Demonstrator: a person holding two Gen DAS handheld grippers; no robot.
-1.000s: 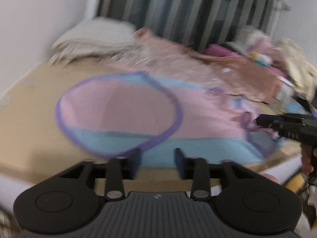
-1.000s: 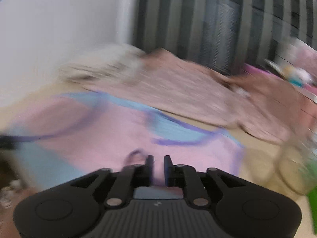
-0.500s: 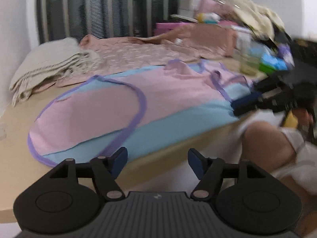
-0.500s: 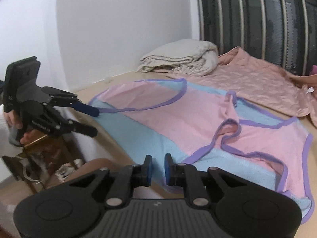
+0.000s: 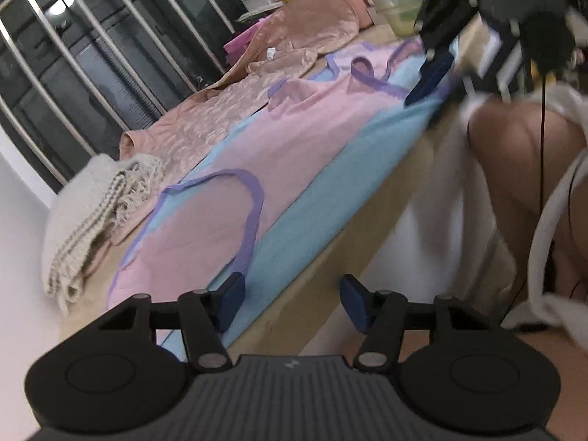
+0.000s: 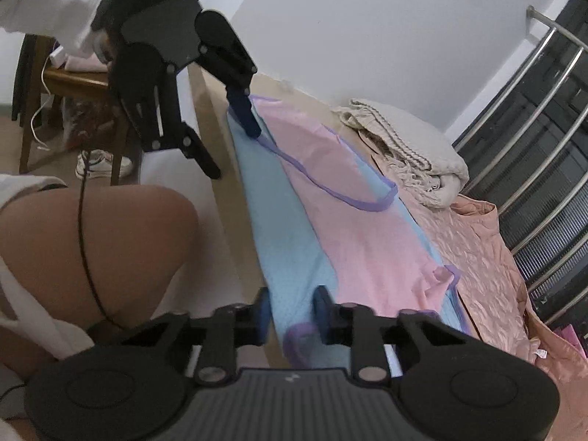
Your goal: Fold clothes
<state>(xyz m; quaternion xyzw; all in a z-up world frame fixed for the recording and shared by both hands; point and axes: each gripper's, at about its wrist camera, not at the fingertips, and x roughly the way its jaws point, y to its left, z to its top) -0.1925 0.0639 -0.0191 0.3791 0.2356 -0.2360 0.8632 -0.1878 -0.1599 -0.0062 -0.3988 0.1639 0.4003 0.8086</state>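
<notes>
Two claws are working at the near hem of the pink and blue garment (image 5: 294, 139), which is lying spread flat along the tabletop (image 5: 319, 283) edge. Your left claw (image 5: 290, 303) is gaping wide, one finger (image 5: 229, 299) over the garment's blue hem, gripping nothing. Your right claw (image 6: 292, 310) is standing partly parted over the hem's opposite end, also gripping nothing. Beyond the garment a folded cream blanket (image 6: 408, 139) and a pink satin cloth (image 6: 477, 257) are lying.
</notes>
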